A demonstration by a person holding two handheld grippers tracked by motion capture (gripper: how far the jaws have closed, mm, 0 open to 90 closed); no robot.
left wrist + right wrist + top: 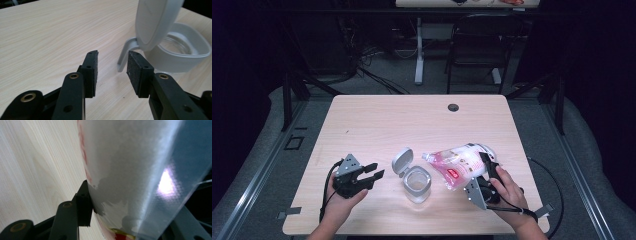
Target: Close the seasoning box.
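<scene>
My right gripper (pixel 482 176) is clamped on a plastic bag (pixel 459 162) of white grains with pink print, its jaws spread wide round the bag's bulk; in the right gripper view one pad presses the film (pixel 130 170) above the bench (pixel 412 120); the bag hangs tilted, its narrow end pointing down toward the jar (pixel 417 184). The jar stands on the bench between my two hands, its hinged lid (pixel 402 161) flipped up and back, its mouth clear; in the left gripper view the lid (pixel 156 22) leans over the rim (pixel 185 53) just ahead of my pads. My left gripper (pixel 373 175) has its jaws well apart and nothing between them, hovering just beside the jar's left. I judge this to be the pouring step, not yet begun; the next move calls for bringing the bag's mouth over the jar and tipping it slowly, while the left gripper steadies the jar or keeps the lid from falling shut.
</scene>
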